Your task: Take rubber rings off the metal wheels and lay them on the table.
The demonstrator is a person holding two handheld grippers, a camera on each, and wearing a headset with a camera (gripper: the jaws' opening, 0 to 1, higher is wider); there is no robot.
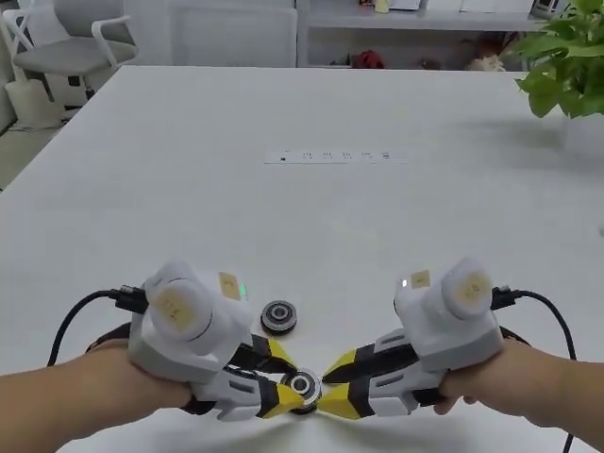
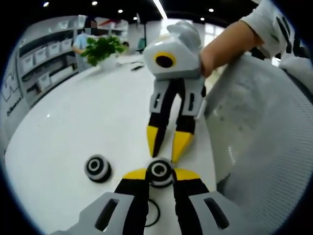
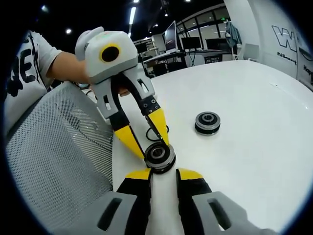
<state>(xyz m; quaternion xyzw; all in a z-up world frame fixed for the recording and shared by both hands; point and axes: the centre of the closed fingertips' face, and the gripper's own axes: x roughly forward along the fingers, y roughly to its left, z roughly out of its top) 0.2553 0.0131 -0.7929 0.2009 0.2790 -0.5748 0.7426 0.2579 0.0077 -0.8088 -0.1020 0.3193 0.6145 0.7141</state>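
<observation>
Nearest us, we clamp the left gripper (image 1: 285,380) on the metal wheel (image 1: 302,384) at the near table (image 1: 330,217) edge to steady it, and bring the right gripper (image 1: 330,384) in with narrow jaws against its rim, grip not discernible, apparently to peel the black rubber ring (image 3: 169,160) seated around the bright hub (image 3: 159,153).

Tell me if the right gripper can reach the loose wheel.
Probably yes: the right gripper looks open, and bare table lies between it and the loose wheel. The left gripper, shut on the other wheel, stands aside.
</observation>
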